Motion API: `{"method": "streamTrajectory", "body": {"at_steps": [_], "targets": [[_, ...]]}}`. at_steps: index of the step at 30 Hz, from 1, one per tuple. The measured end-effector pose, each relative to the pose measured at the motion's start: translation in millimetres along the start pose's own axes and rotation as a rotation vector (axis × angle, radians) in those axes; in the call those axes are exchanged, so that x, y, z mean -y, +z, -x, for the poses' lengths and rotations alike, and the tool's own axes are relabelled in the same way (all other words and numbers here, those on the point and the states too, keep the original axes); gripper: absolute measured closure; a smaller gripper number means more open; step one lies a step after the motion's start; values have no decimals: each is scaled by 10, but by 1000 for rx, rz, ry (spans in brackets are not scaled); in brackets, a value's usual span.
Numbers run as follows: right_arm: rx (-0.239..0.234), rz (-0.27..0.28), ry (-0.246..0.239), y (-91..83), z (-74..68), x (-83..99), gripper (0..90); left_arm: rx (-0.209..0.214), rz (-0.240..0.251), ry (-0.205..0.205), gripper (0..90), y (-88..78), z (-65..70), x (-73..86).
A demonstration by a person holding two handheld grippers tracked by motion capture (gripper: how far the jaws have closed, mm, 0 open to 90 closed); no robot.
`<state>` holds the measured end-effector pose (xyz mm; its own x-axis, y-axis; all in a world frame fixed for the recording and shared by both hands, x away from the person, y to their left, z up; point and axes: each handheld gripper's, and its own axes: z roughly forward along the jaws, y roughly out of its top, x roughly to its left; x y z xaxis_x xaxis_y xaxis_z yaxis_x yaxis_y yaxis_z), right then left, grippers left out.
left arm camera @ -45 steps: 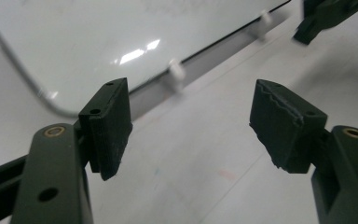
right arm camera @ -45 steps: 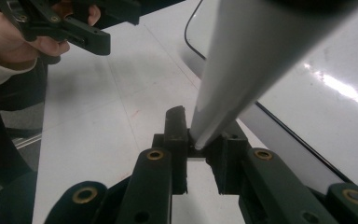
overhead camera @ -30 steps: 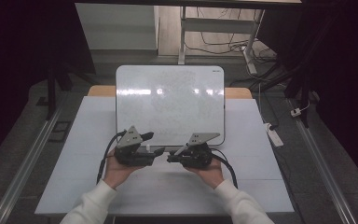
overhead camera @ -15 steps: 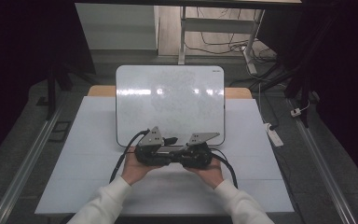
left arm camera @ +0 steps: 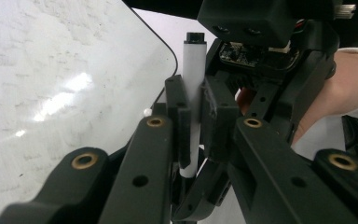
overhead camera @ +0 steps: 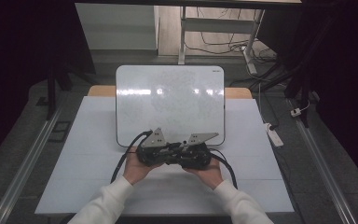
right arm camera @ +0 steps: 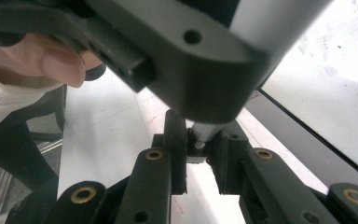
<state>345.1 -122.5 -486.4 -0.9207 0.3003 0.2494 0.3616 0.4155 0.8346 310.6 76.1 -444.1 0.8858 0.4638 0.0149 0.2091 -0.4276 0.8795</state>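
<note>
White worktop [overhead camera: 74, 154] under dim light, dark floor around it. Near edge: two white-sleeved forearms come in, left hand [overhead camera: 137, 169] and right hand [overhead camera: 208, 171] pressed close together just in from the near edge, centre. Left gripper [overhead camera: 154, 148] and right gripper [overhead camera: 193, 151] meet nose to nose, touching, black cables looping out to either side. Left gripper view: jaws clenched on a white marker [left arm camera: 194, 93], barrel upright between the pads, black end on top, right gripper's body right behind it. Right gripper view: jaws drawn in around the marker's lower end [right arm camera: 204, 132], pads look just beside it; can't tell if they actually grip. Left gripper's body overhead there. Farther back: whiteboard [overhead camera: 170, 100] lying flat at the centre, its far edge past the worktop's far edge, faint smudges, light glare. Beyond the worktop: desk legs, floor cables, a power strip [overhead camera: 273, 133] off the right edge.
</note>
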Motion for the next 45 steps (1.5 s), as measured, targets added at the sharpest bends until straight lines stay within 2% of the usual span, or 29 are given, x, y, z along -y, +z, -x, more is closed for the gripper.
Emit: {"method": "streamTrajectory", "body": {"at_steps": [3, 4, 5, 11, 15, 23, 25, 30, 35, 41, 45], "targets": [[5, 6, -9, 2, -6, 2, 755, -15, -2, -4, 822, -22, -17, 5], [20, 24, -15, -9, -21, -2, 684, -30, -4, -2, 822, -40, -29, 11], [20, 24, -15, -9, -21, -2, 684, -41, -1, -6, 822, -64, -49, 19], [87, 92, -54, -124, -49, -8, 561, -130, 21, -65, 822, -302, -241, 92], [126, 120, -56, -217, -14, 17, 528, -183, 32, -108, 821, -465, -383, 164], [193, 107, -49, -347, 81, 129, 503, -269, 56, -203, 821, -768, -660, 327], [222, 104, -56, -421, 97, 185, 497, -286, 59, -219, 821, -824, -713, 360], [298, 91, -64, -654, 148, 354, 494, -315, 54, -257, 821, -903, -821, 431], [392, 113, -38, -983, 240, 545, 486, -340, 47, -289, 821, -965, -903, 479], [461, 129, -7, -1251, 279, 721, 483, -382, 11, -308, 821, -954, -994, 501], [475, 134, 4, -1316, 290, 753, 483, -394, -23, -324, 820, -882, -1068, 529]]}}
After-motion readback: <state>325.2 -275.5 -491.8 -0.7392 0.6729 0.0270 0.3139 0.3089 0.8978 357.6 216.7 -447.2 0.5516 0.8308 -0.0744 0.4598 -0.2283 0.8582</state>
